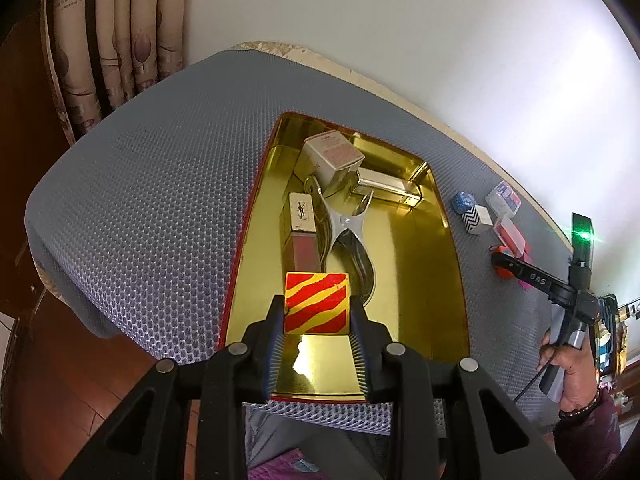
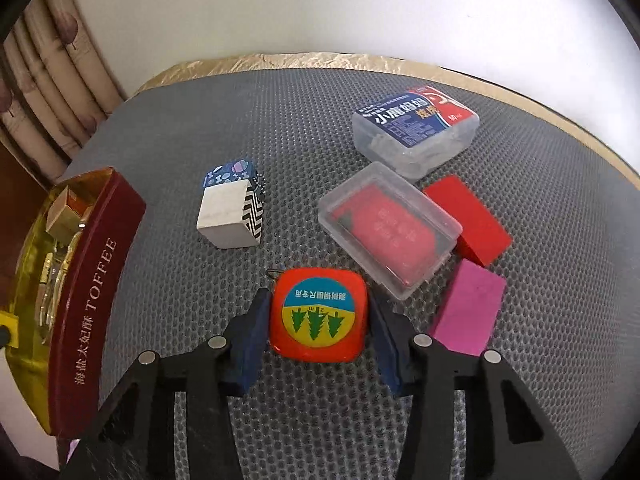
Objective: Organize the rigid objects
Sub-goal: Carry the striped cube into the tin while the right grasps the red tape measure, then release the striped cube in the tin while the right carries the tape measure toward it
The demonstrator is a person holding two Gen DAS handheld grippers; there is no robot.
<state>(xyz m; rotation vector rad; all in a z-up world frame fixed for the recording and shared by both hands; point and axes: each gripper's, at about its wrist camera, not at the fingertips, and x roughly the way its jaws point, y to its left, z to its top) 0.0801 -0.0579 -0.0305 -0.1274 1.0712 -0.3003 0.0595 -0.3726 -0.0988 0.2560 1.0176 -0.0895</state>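
Observation:
My left gripper (image 1: 316, 300) is shut on a red-and-yellow striped cube (image 1: 316, 314), held above the near end of the gold tin tray (image 1: 420, 280). In the tray lie a YSL box (image 1: 301, 212), metal tongs (image 1: 348, 228), a white tin (image 1: 332, 156) and a silver box (image 1: 388, 188). In the right wrist view my right gripper (image 2: 318, 298) has a pad against each side of the orange tape measure (image 2: 318, 316), which rests on the grey mat (image 2: 320, 400). The tray's red wall (image 2: 92, 300) marked TOFFEE stands to its left.
Beyond the tape measure sit a zigzag cube (image 2: 230, 216), a blue patterned cube (image 2: 230, 172), a clear box with a red insert (image 2: 388, 228), a clear blue-labelled box (image 2: 416, 128), a red block (image 2: 468, 216) and a pink block (image 2: 468, 308). A person's hand (image 1: 572, 368) holds the right gripper.

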